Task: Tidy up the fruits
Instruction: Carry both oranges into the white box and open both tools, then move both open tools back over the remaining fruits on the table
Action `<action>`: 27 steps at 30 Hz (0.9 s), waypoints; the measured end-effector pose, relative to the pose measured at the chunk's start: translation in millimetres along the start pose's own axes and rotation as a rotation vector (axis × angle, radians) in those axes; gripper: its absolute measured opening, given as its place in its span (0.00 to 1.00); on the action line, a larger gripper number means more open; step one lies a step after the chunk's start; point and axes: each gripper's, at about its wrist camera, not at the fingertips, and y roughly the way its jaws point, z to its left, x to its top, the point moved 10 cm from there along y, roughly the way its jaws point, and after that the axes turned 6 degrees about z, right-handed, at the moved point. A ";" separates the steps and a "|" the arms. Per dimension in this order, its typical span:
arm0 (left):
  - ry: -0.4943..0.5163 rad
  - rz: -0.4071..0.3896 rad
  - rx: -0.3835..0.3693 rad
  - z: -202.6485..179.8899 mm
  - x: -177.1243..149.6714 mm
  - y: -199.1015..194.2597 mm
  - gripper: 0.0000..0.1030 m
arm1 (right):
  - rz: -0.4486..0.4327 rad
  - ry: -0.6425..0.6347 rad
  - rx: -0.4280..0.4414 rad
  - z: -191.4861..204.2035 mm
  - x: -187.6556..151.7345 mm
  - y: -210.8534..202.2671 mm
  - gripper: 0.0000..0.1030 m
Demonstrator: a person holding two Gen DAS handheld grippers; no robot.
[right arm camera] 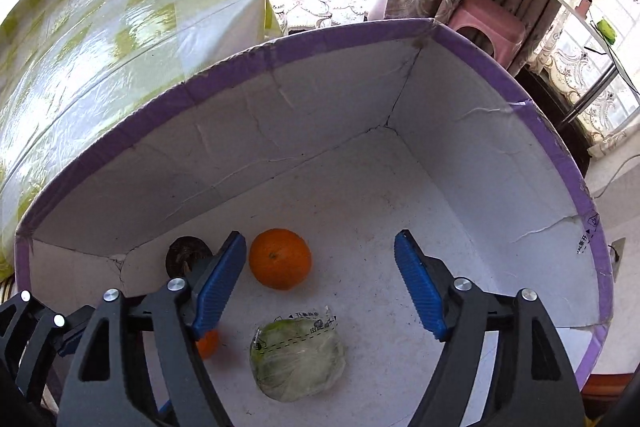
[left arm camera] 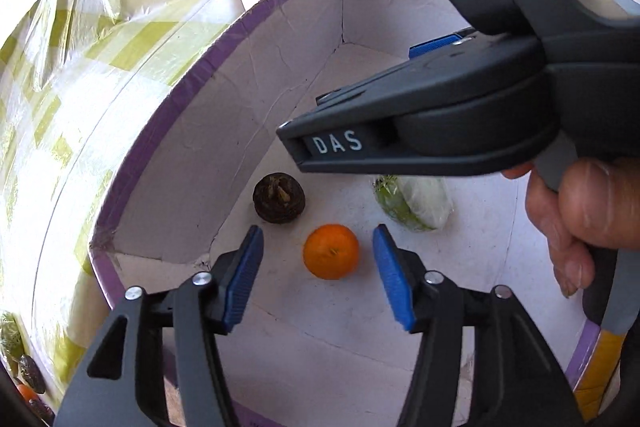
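Both grippers, left (left arm camera: 318, 267) and right (right arm camera: 320, 283), gape wide and empty over a round glossy orange (left arm camera: 330, 251), plastic-wrapped lettuce (right arm camera: 297, 359), in a creased white cardboard box (right arm camera: 320, 131).

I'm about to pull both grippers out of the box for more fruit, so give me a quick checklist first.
1. Left gripper open, nothing pinched: ok.
2. Right gripper open, nothing pinched: ok.
3. Small orange resting on the box floor, clear of both pads: ok.
4. Wrapped green vegetable lying on the floor, free of the pads: ok.
5. Dark round fruit and larger orange settled by the wall: ok.
6. Whether each item is sorted correctly: cannot tell.
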 end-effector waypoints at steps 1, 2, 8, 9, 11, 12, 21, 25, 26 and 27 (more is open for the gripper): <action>0.006 -0.011 0.001 -0.7 -0.2 -3.2 0.65 | -0.012 0.009 -0.001 -1.4 1.0 -3.0 0.82; 0.009 -0.022 0.008 1.0 0.3 -5.7 0.66 | -0.026 0.019 0.001 -1.8 2.2 -7.6 0.84; -0.055 -0.147 0.028 17.6 -0.1 -37.4 0.71 | -0.152 0.116 0.009 -21.6 15.5 -41.8 0.85; -0.077 -0.175 0.028 20.1 -0.6 -44.6 0.71 | -0.173 0.127 0.009 -24.8 17.3 -47.7 0.85; -0.116 -0.229 0.008 29.2 -3.5 -58.4 0.71 | -0.217 0.147 0.011 -28.8 18.3 -60.2 0.86; -0.131 -0.253 0.001 32.5 -4.6 -65.0 0.71 | -0.239 0.156 0.019 -30.4 19.6 -66.8 0.86; -0.233 -0.379 0.089 71.0 -27.1 -117.9 0.80 | -0.404 0.084 0.128 8.2 25.3 -123.3 0.86; -0.317 -0.395 0.139 98.9 -62.9 -142.0 0.80 | -0.417 0.008 0.204 52.1 19.0 -137.2 0.86; -0.343 -0.401 0.141 107.5 -72.2 -146.2 0.80 | -0.408 -0.006 0.234 65.9 15.8 -138.3 0.86; -0.367 -0.408 0.141 115.4 -82.1 -150.9 0.80 | -0.390 -0.025 0.268 79.1 12.4 -138.6 0.86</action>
